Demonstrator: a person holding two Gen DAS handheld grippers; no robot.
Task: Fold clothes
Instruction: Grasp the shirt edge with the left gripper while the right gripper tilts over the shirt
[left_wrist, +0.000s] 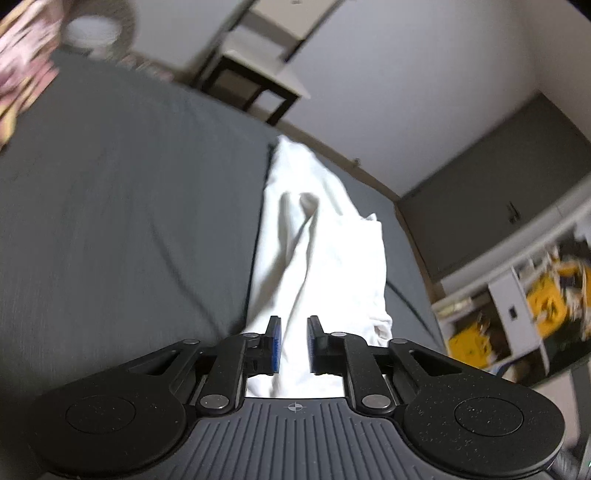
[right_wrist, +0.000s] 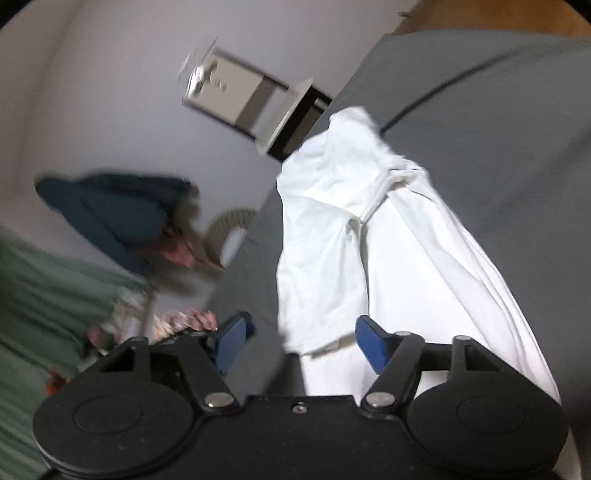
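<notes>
- Plainly, the move ahead turns on where the rumpled white cotton garment (left_wrist: 314, 251) lies from each tool; it rests on the flat dark grey bed sheet (left_wrist: 122, 206), a long strip of cloth bunched into soft ridges.
- From the left wrist view, the left gripper (left_wrist: 294, 345) has its blue-padded fingers (left_wrist: 275, 343) parted by a narrow gap, with white cloth showing in that gap; the pads do not look pressed together, and I cannot tell whether they touch the fabric or merely hang above it.
- From that gripper the garment runs straight out toward 12 o'clock, its long axis nearly in line with the fingers, tapering to a narrow far end near the sheet's far edge.
- A black-framed side table with pale shelves (left_wrist: 258, 74) stands beyond, at about 11 o'clock, against the wall.
- From the right wrist view, the right gripper (right_wrist: 299, 345) stands wide open and holds nothing; a loose edge of the garment (right_wrist: 369, 240) lies between its fingers.
- From there the cloth stretches toward 1 o'clock, with a knotted, gathered band about midway along.
- My judgement: both tools sit at the same near end of the strip, the left one closer to a grip, so the fold probably carries this end toward the far one.
</notes>
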